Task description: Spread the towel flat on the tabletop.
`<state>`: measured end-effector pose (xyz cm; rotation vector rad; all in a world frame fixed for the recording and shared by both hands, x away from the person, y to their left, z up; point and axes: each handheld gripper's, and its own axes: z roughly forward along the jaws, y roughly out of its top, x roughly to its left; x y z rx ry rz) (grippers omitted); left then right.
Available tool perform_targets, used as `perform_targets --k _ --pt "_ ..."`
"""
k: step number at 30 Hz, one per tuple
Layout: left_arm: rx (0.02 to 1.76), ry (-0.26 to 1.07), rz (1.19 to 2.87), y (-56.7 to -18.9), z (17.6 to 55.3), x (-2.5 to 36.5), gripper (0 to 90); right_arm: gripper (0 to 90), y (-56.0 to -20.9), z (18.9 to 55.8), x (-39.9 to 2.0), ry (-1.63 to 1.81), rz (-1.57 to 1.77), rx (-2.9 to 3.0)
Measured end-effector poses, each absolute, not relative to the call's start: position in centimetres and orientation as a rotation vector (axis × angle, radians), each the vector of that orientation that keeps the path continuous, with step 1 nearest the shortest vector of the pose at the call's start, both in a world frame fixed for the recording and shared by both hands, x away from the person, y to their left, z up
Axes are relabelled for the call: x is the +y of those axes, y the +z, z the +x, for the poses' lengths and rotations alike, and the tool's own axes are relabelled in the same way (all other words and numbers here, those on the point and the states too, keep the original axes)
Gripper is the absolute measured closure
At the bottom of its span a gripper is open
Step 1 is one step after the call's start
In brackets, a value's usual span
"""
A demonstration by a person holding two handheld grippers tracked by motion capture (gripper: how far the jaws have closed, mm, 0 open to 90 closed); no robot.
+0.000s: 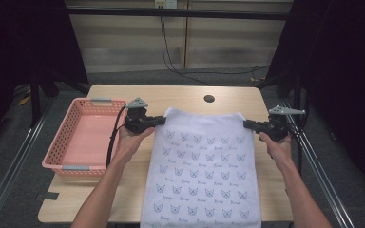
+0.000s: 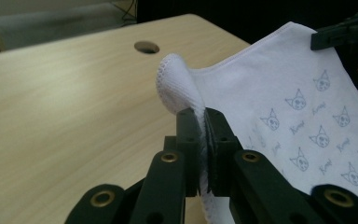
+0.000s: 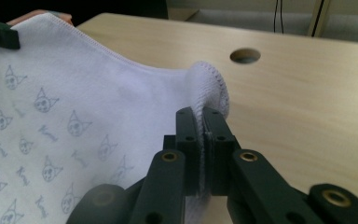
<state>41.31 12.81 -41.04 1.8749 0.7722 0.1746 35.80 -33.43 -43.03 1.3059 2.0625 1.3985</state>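
gripping towel [image 1: 202, 161] corners, both tongs [image 1: 159, 120] [image 1: 248, 124]

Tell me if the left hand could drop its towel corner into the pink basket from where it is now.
Probably yes. The left gripper is shut on the towel corner right beside the pink basket, whose open top has nothing over it. But the right gripper clamps the other corner, which may hold the towel back.

We find one printed item: the white towel [image 2: 307, 107], pinched between the left gripper's [image 2: 204, 122] closed jaws and spreading to their right, carries a repeated cat-face motif, each paired with a small cursive word too blurred for us to read.
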Motion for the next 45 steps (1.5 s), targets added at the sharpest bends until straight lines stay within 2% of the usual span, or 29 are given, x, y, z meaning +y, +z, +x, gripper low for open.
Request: perform_targets --k 5,13,16,20,24,30,31,36,39,42,45 --pt "0.791 0.189 1.821 -39.5 41.9 14.4 86.1 86.4 -39.0 36.8 -33.3 1.448 1.251 2.009" --pt "0.815 0.225 1.748 -37.0 43.0 16.0 86.1 86.3 -35.5 39.3 -32.6 1.466 1.232 1.963" --pt "0.816 0.261 1.775 -35.5 43.5 16.4 86.1 86.4 -34.1 40.5 -32.1 1.437 1.233 1.971" --pt "0.796 0.27 1.707 -33.6 43.7 17.2 86.2 86.5 -32.0 41.7 -31.2 1.482 1.222 1.944" --pt "0.806 0.282 1.696 -33.2 43.4 17.6 86.1 86.6 -30.2 42.1 -30.5 1.545 1.169 1.914" --pt "0.8 0.235 1.732 -35.3 40.9 17.6 86.1 86.7 -31.8 40.2 -30.0 1.556 1.134 1.981" --pt "0.795 0.224 1.749 -35.7 39.8 17.6 86.1 86.7 -32.7 38.3 -30.2 1.567 1.14 2.006" --pt "0.765 0.197 1.766 -36.3 36.1 17.8 86.0 86.7 -34.1 34.4 -31.0 1.576 1.117 2.054" --pt "0.77 0.224 1.781 -36.7 34.7 17.6 86.0 86.7 -35.2 31.7 -31.5 1.573 1.077 2.064" --pt "0.76 0.195 1.799 -37.9 32.6 17.4 86.0 86.7 -36.0 30.3 -31.9 1.534 1.075 2.105" --pt "0.757 0.15 1.831 -39.8 29.9 17.8 86.0 86.6 -37.7 27.0 -33.0 1.522 1.099 2.153"
